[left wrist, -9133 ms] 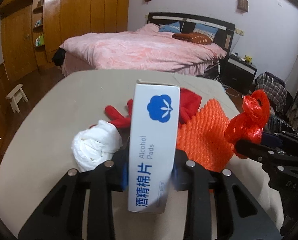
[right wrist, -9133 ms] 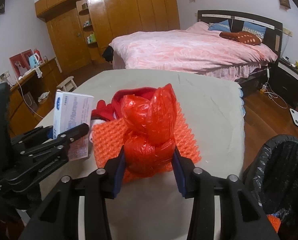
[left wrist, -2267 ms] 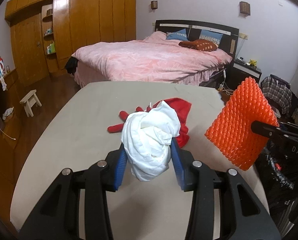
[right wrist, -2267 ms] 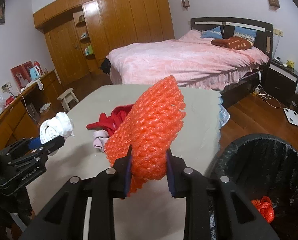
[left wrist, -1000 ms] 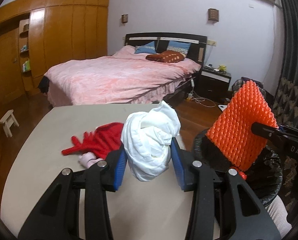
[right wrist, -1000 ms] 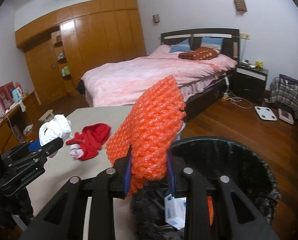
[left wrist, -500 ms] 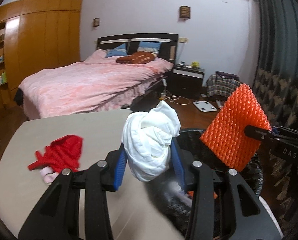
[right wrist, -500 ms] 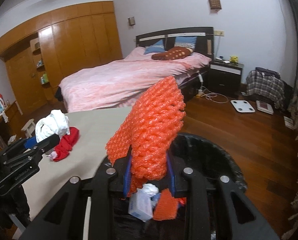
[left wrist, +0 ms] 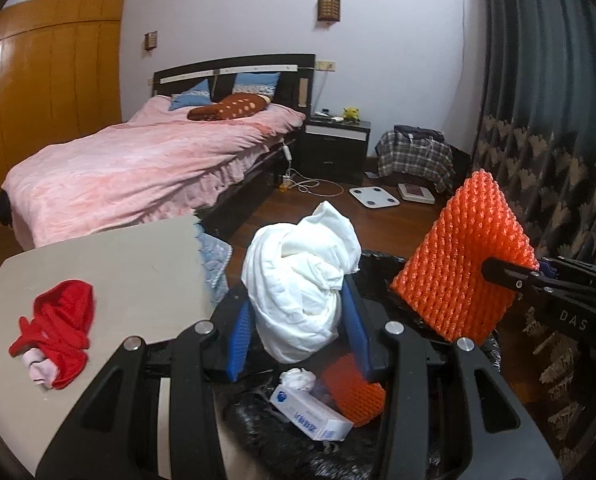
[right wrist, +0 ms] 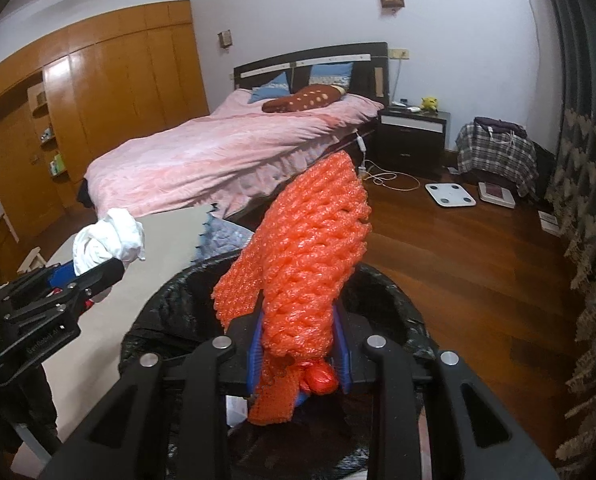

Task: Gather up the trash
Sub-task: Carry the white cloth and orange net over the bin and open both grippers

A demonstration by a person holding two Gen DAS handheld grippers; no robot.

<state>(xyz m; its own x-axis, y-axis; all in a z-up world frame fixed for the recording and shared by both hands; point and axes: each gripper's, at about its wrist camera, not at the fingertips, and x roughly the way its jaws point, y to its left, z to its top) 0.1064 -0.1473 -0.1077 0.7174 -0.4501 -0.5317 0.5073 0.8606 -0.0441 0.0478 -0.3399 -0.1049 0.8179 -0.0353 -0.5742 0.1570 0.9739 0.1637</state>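
My left gripper [left wrist: 298, 330] is shut on a crumpled white tissue wad [left wrist: 302, 284] and holds it over the black-lined trash bin [left wrist: 378, 258]. My right gripper [right wrist: 300, 354] is shut on an orange foam net [right wrist: 310, 264], also over the bin [right wrist: 378, 280]. The net shows at the right of the left wrist view [left wrist: 462, 264], the wad at the left of the right wrist view [right wrist: 109, 240]. In the bin lie a white alcohol-pads box [left wrist: 310, 420], an orange net piece [left wrist: 354, 392] and a red bag [right wrist: 320, 378].
A beige table [left wrist: 137, 264] stands left of the bin with a red cloth [left wrist: 59, 320] and a pink piece [left wrist: 37, 368] on it. A pink bed [left wrist: 137, 164], nightstand [left wrist: 336, 144], white scale [left wrist: 374, 197] and dark curtain [left wrist: 538, 120] lie beyond.
Both grippers have swung right from the table to above the bin, still holding the wad and the net. More of the bin's inside shows now.
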